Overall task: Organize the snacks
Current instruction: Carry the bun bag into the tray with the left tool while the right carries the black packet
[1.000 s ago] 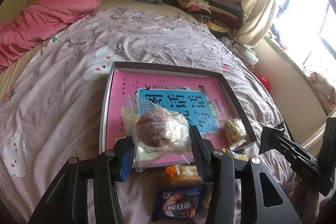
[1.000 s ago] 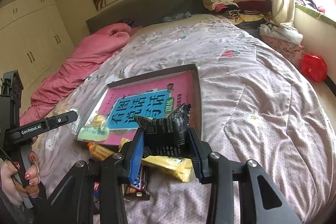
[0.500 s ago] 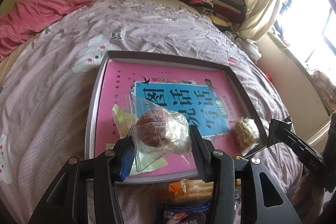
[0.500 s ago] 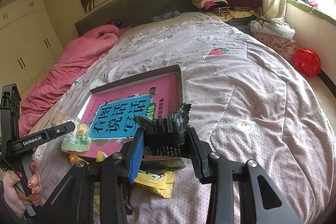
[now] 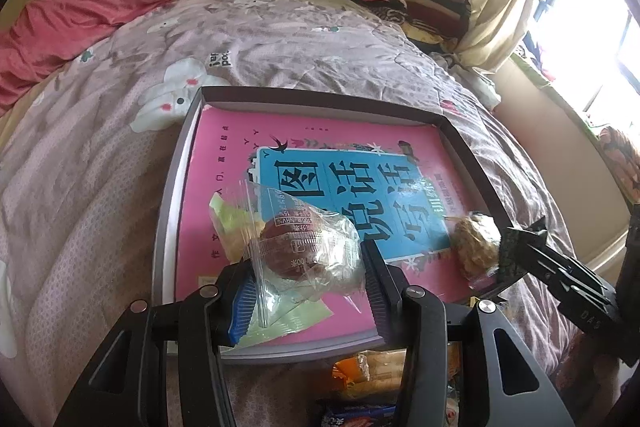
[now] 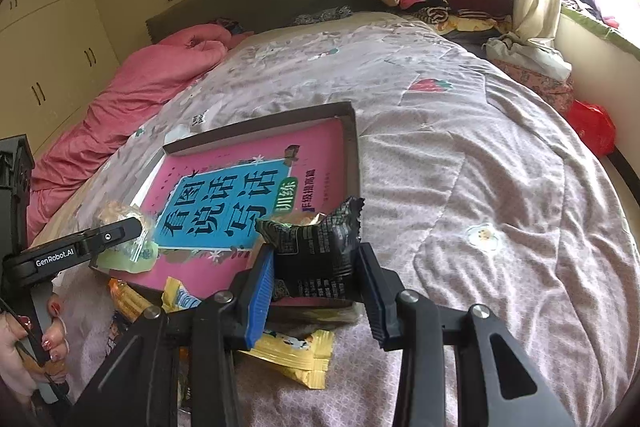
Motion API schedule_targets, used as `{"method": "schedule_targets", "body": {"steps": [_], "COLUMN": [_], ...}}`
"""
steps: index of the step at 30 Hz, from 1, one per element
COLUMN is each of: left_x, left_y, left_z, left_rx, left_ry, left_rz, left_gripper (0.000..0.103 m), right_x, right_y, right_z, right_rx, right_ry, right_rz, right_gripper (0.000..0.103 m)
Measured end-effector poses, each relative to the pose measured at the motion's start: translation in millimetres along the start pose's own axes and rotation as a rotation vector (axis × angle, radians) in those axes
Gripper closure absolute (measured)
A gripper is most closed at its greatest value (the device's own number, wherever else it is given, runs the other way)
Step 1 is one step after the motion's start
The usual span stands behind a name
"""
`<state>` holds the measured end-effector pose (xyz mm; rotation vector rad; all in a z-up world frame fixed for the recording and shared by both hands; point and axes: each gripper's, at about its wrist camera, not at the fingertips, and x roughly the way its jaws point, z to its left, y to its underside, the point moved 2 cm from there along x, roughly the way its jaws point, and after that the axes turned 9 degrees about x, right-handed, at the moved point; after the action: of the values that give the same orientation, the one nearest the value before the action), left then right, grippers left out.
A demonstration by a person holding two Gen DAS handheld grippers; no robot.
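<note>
The left gripper clamps a clear crinkly packet with a round brown cake inside, held over the near left part of the tray. The tray is a shallow grey box with low straight walls, lying on the soft quilt; a glossy pink and blue book fills its floor. A flat pale green wrapper lies on the book under the packet, and a lumpy tan snack in clear film sits at the tray's right edge. The right gripper pinches a black foil packet with zigzag-cut ends over the tray's near right corner. A crumpled yellow wrapper lies on the quilt below it.
</note>
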<state>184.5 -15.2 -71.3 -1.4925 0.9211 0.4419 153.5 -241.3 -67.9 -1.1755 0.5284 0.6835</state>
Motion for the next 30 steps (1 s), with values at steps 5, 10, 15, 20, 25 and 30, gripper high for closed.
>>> {"method": "schedule_targets", "body": {"steps": [5,10,15,20,25,30], "left_x": [3,7,12,17,19,24], "left_y": [-1,-2,-3,0,2,5], "left_z": [-6,-12,-18,-23,-24,-25], "left_rx": [0.013,0.02,0.029,0.041,0.043,0.044], "left_ry": [0.018,0.033,0.053,0.063,0.069,0.074], "left_rz": [0.003,0.008,0.023,0.038,0.051,0.067], "left_gripper": [0.053,0.053,0.053,0.053,0.053,0.053], "right_x": [4,8,12,15,21,23], "right_y": [0,3,4,6,9,8], "right_z": [6,14,20,26,26,22], "right_rx": [-0.007,-0.033,-0.05,-0.072,-0.082,-0.071], "right_ry": [-0.018,-0.034,-0.058,-0.079,-0.071,-0.055], "right_rz": [0.01,0.022,0.034,0.054,0.078,0.085], "right_gripper": [0.062,0.062,0.062,0.062,0.062,0.062]}}
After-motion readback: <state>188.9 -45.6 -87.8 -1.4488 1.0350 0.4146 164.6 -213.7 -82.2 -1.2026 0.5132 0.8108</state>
